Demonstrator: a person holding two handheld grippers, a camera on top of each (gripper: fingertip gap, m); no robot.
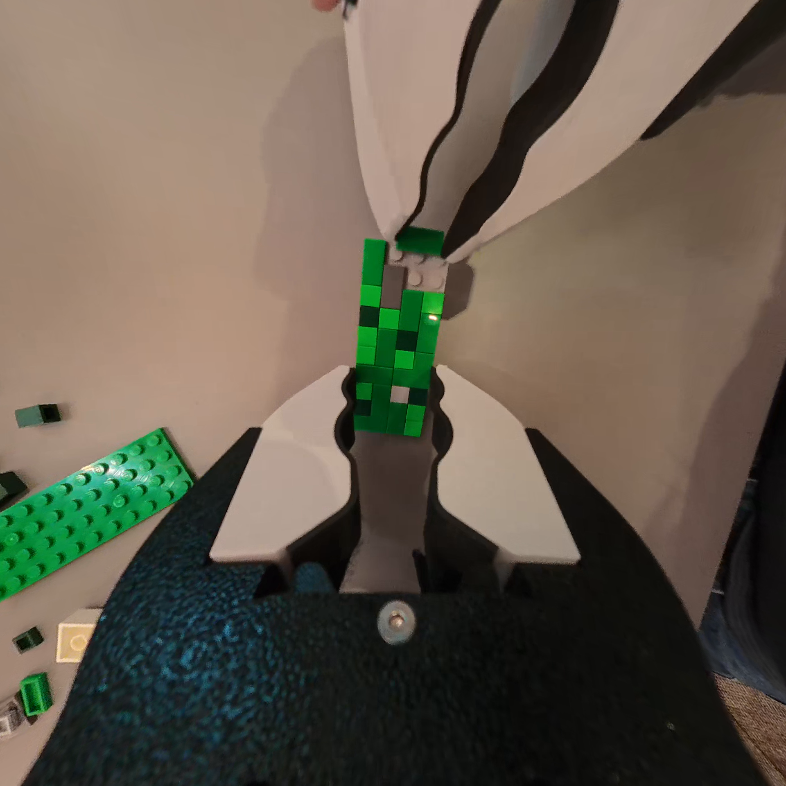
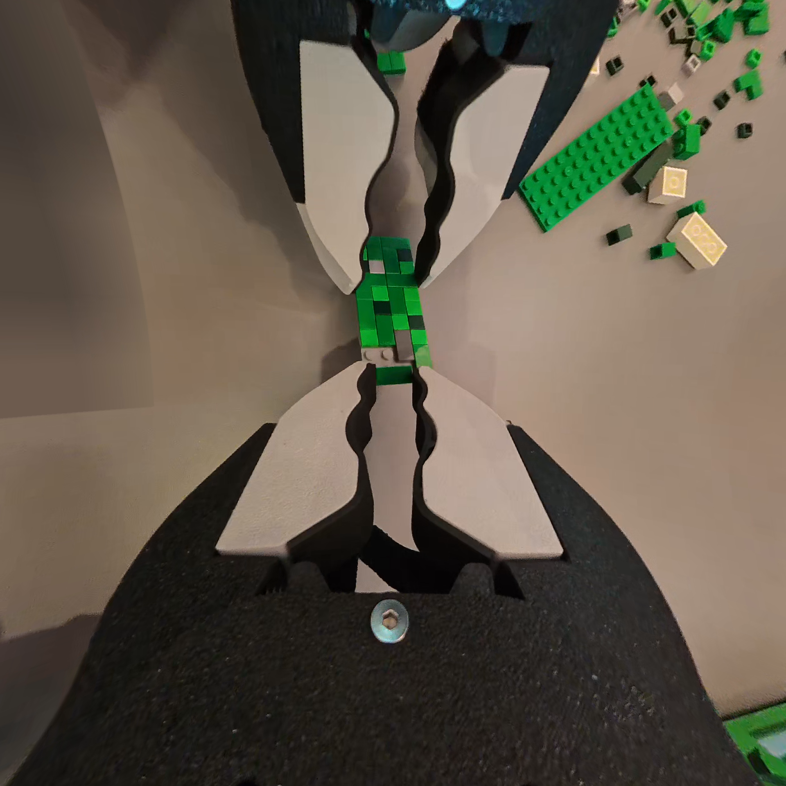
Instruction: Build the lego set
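The left tongs (image 1: 391,383) are clamping the near end of the green strip (image 1: 397,340), holding it above the surface (image 1: 149,212). The right tongs (image 2: 394,376) are pinching a green tile (image 2: 394,376) at the strip's far end, touching its bare grey studs (image 1: 425,272).

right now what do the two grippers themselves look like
Both match: the left gripper and right gripper each have a rough, speckled black body, a silver screw set in its middle, and two pale grey tapering fingers lined with wavy black pads. The left body shows a bluish sheen.
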